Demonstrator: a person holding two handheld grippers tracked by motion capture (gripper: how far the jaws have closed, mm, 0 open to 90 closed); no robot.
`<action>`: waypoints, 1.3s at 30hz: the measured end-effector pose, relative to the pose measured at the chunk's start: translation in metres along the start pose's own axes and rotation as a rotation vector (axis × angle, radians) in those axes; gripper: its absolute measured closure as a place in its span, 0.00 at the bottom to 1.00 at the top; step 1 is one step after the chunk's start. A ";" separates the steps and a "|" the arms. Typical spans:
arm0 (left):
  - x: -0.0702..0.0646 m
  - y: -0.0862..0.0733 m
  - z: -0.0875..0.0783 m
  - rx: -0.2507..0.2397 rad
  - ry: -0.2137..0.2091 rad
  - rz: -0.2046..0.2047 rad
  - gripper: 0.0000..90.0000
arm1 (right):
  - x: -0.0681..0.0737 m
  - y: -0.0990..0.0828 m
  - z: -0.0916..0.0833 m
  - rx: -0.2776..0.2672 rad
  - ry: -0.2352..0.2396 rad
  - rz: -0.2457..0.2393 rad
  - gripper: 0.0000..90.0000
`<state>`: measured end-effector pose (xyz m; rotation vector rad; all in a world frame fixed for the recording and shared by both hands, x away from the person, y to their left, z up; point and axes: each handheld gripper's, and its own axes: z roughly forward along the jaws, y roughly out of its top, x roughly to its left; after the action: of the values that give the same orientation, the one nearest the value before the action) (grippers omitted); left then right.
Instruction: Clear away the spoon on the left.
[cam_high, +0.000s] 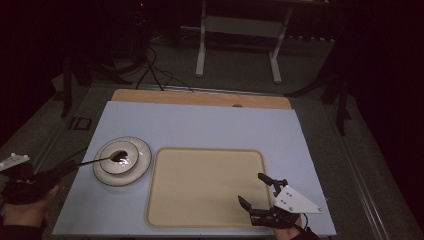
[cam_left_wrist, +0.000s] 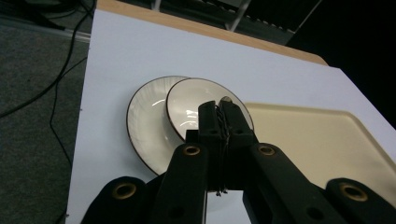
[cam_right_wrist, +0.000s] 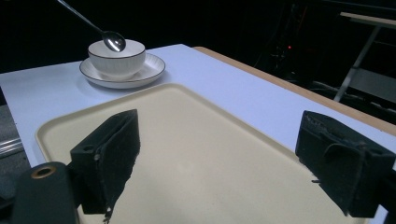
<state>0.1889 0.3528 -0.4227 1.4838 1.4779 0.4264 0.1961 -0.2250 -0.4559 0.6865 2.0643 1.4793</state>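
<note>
A white bowl (cam_high: 129, 151) with a dark rim stands on a matching saucer (cam_high: 142, 169) at the table's left. A metal spoon (cam_high: 100, 160) reaches over it, its scoop just above the bowl's mouth. My left gripper (cam_high: 67, 168) is shut on the spoon's handle, off the table's left edge. In the left gripper view the jaws (cam_left_wrist: 223, 109) are pressed together over the bowl (cam_left_wrist: 187, 109) and saucer (cam_left_wrist: 144, 126). My right gripper (cam_high: 252, 189) stands open over the near right corner of the beige tray (cam_high: 200, 185), nothing between its jaws (cam_right_wrist: 224, 154). The right gripper view shows the spoon (cam_right_wrist: 113, 41) hanging above the bowl (cam_right_wrist: 116, 58).
The tray (cam_right_wrist: 196, 140) lies bare in the middle of the pale blue table cover (cam_high: 200, 125). A wooden strip (cam_high: 200, 97) borders the far edge. Beyond it are cables (cam_high: 155, 70) on the floor and a metal stand (cam_high: 240, 30).
</note>
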 end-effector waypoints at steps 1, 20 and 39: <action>-0.001 0.003 -0.001 0.006 -0.009 0.008 0.99 | 0.000 0.000 0.000 -0.002 -0.001 0.000 0.16; -0.031 0.036 0.010 0.076 -0.119 0.117 0.99 | -0.001 0.000 0.001 -0.001 0.007 0.004 0.16; -0.074 0.053 0.042 0.191 -0.299 0.246 0.99 | -0.002 0.000 0.001 -0.004 0.014 0.007 0.16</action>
<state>0.2375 0.2803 -0.3735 1.8044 1.1291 0.1995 0.1983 -0.2259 -0.4563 0.6846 2.0710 1.4961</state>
